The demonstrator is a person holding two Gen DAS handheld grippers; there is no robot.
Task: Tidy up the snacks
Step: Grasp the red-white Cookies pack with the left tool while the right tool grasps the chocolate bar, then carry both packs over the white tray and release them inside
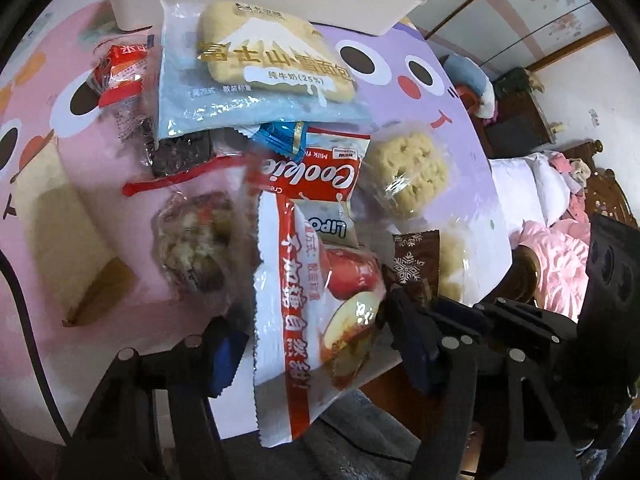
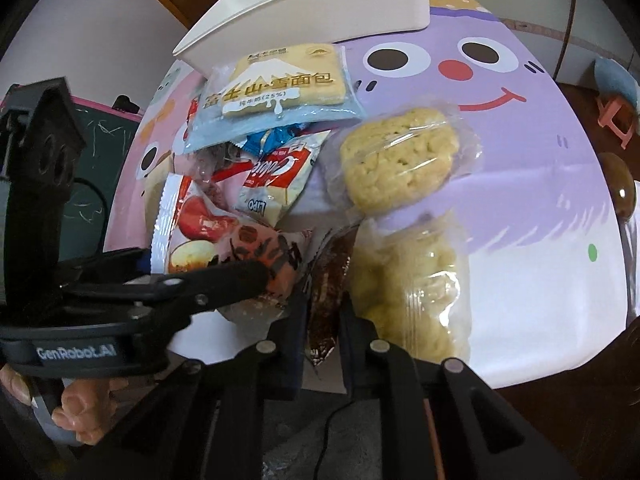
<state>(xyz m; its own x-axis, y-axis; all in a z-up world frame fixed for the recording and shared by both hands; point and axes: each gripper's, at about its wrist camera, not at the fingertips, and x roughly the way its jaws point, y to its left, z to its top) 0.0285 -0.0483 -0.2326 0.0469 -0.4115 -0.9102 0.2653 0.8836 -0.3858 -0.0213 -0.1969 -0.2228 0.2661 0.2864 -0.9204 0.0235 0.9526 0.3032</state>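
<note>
Right gripper [image 2: 324, 320], bottom centre: clamped tight on brown snowflake packet [image 2: 330, 280]. Left gripper [image 1: 316, 344], bottom centre: fingers spread around red-and-white snack bag [image 1: 304, 320], contact unclear.

Table [image 2: 520, 152] with cartoon-face cover: white bin [image 2: 320, 4] at far edge, snack packets [image 1: 256, 72] heaped before it.

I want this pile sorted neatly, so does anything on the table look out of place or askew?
Yes. The snacks lie in a loose, overlapping heap in front of the white bin, none inside that I can see. The red and white packet juts past the table edge, and the brown snowflake packet stands on edge in the right tool.
</note>
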